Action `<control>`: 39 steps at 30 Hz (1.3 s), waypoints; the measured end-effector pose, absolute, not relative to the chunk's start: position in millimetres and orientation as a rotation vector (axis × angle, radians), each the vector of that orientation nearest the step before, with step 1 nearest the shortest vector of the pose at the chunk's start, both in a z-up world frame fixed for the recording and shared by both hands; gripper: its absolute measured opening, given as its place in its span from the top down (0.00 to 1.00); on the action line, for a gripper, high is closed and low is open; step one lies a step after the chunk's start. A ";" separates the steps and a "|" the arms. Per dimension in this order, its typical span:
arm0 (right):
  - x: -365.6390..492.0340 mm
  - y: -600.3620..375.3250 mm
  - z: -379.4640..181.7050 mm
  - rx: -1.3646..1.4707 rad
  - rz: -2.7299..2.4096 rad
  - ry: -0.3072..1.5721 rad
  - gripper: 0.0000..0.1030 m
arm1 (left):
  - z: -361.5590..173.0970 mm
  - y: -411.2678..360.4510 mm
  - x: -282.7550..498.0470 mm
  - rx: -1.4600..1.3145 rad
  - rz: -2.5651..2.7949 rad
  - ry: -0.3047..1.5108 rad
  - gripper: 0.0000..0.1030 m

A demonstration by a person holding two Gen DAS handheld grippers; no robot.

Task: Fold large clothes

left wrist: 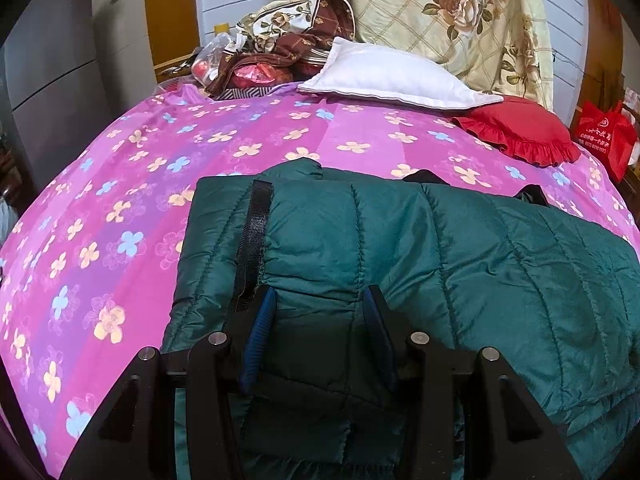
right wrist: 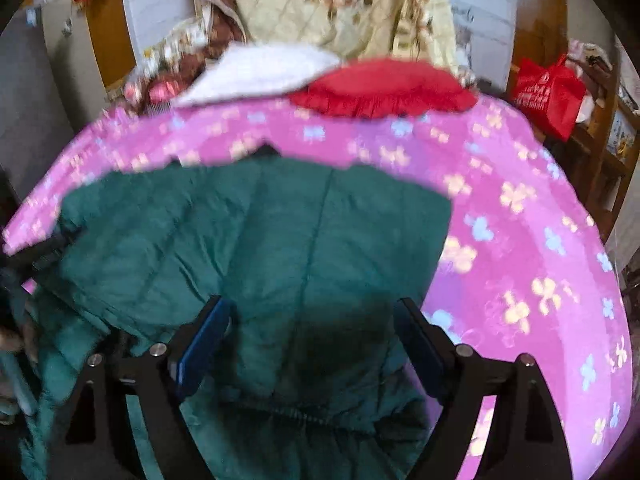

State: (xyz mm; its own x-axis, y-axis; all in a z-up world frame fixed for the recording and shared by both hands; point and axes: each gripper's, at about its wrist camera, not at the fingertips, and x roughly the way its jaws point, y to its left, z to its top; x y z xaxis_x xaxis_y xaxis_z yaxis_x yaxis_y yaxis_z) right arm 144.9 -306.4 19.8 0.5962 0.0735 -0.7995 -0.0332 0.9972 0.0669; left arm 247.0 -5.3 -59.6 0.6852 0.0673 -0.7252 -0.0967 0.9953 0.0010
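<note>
Left wrist view: left gripper [left wrist: 318, 300] at 6 o'clock, blue pads pinching a puffy fold of the dark green quilted jacket [left wrist: 460, 248]; jacket spread on the pink flowered bed sheet [left wrist: 200, 140]; white pillow [left wrist: 392, 76] at 12 o'clock; red frilly cushion [left wrist: 520, 128] at 2 o'clock.

Right wrist view, blurry: right gripper [right wrist: 314, 312] at 6 o'clock, fingers spread wide above the jacket [right wrist: 260, 232], squeezing nothing; red bag [right wrist: 548, 92] at 2 o'clock.
</note>
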 end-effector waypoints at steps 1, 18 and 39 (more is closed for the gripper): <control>144.1 -306.9 27.4 0.049 0.062 0.898 0.15 | -59.8 -5.6 247.1 -0.039 0.094 0.810 0.73; 185.5 -279.4 -15.6 -0.042 -0.021 0.954 0.12 | -61.8 -4.3 247.5 -0.052 0.087 0.790 0.73; 99.7 -276.1 60.4 -0.049 -0.019 0.880 0.12 | -9.1 47.9 144.6 -0.170 0.021 0.795 0.68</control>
